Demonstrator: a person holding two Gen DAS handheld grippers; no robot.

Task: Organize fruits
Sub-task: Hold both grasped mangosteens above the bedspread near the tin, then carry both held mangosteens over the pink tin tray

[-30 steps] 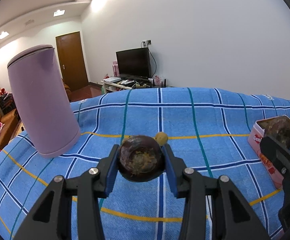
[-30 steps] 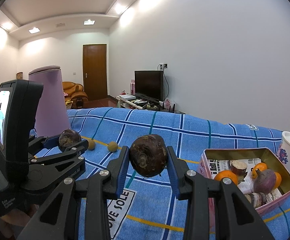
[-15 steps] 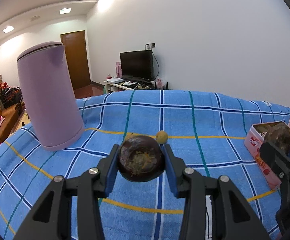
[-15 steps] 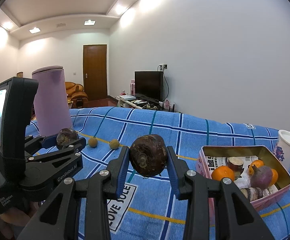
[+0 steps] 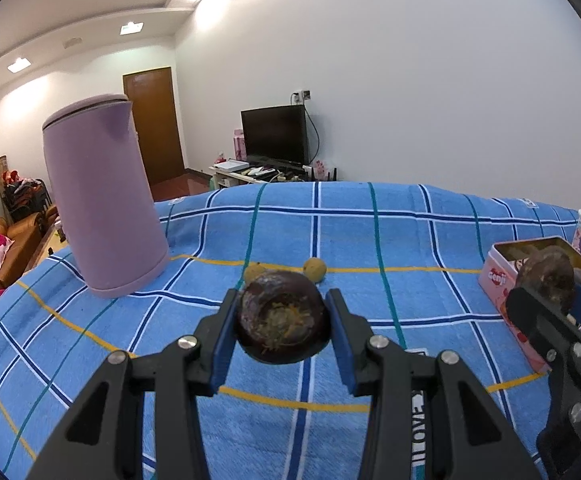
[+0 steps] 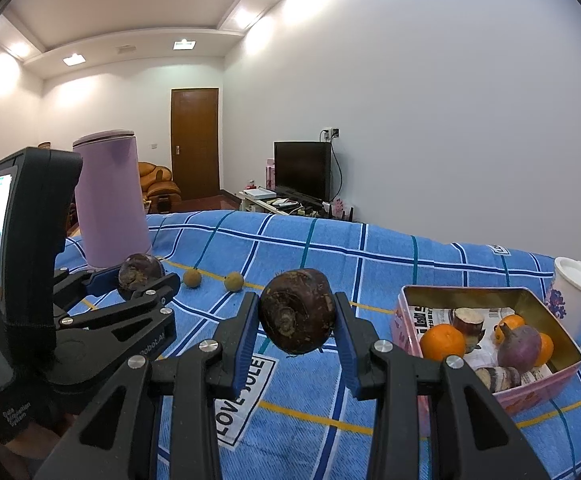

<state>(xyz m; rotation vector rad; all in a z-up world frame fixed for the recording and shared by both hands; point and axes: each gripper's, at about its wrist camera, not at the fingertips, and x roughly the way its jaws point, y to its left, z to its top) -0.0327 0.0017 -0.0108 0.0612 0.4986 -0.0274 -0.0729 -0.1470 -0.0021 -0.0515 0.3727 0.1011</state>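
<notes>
Though each looked firm and round enough to roll, the left gripper (image 5: 282, 322) clamped one dark mangosteen (image 5: 283, 317) across its middle, the right gripper (image 6: 296, 314) another dark fruit (image 6: 296, 311).

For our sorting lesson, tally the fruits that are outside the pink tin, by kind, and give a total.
Dark round fruits, held up: 2
Small tan round fruits, on the blue checked cloth: 2
Total: 4
</notes>
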